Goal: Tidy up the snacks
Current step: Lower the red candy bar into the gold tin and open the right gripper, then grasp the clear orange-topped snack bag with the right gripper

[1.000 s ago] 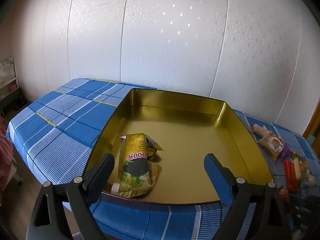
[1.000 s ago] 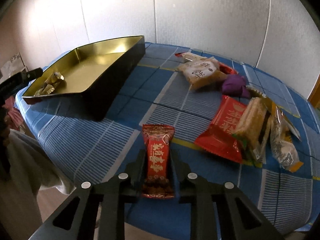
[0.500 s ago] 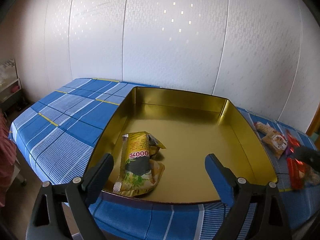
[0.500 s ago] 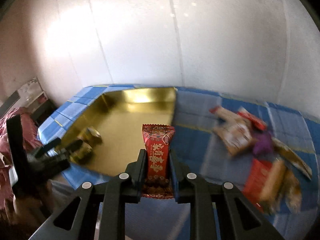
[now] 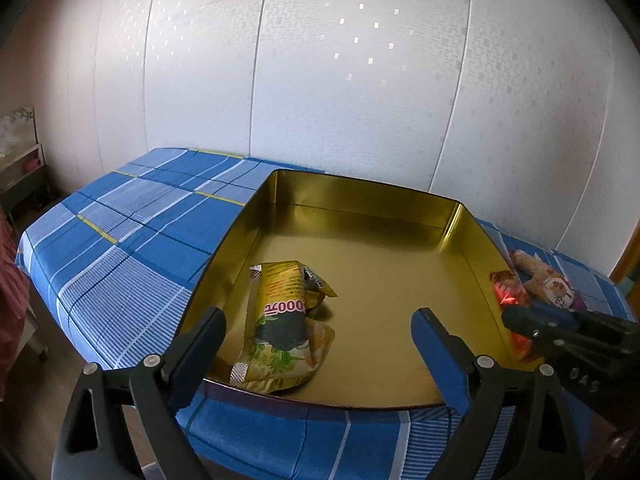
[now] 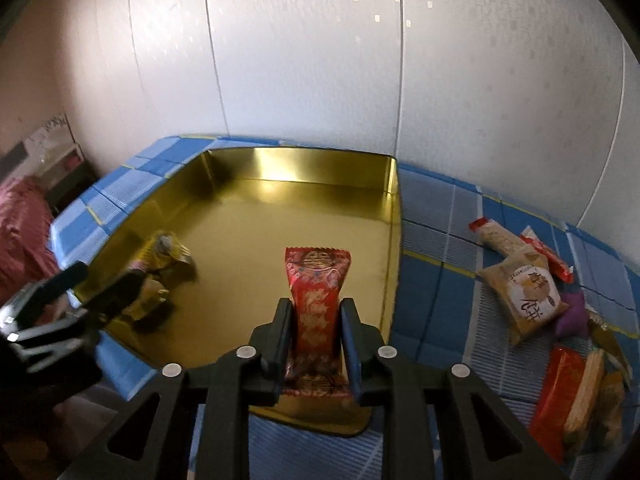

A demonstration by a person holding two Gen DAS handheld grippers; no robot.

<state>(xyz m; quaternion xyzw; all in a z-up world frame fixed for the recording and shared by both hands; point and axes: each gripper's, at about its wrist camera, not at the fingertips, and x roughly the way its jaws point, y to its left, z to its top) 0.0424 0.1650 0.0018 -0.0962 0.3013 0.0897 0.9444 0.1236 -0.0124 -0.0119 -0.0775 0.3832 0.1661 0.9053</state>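
A gold tin tray (image 5: pixel 360 196) (image 6: pixel 296 168) lies on the blue checked tablecloth (image 5: pixel 132 240). A yellow snack packet (image 5: pixel 280 320) (image 6: pixel 160 264) rests in its near-left corner. My left gripper (image 5: pixel 320 320) (image 6: pixel 92 284) hangs open above that corner, holding nothing. My right gripper (image 6: pixel 317 308) (image 5: pixel 536 320) hovers over the tray's near-right part. Its jaws are opening, and the pads still press a red snack packet (image 6: pixel 316 304) (image 5: pixel 508 292) that stands upright between them.
Several loose snacks lie on the cloth right of the tray: a beige packet (image 6: pixel 520 292) (image 5: pixel 552 286), a purple one (image 6: pixel 576 312), and red and tan ones (image 6: pixel 568 384). A white wall (image 5: pixel 360 80) stands right behind the table. Furniture (image 5: pixel 20 160) sits at far left.
My right gripper carried the red packet left, from the cloth by the loose snacks to above the tray, and has come into the left wrist view. The left gripper stayed put.
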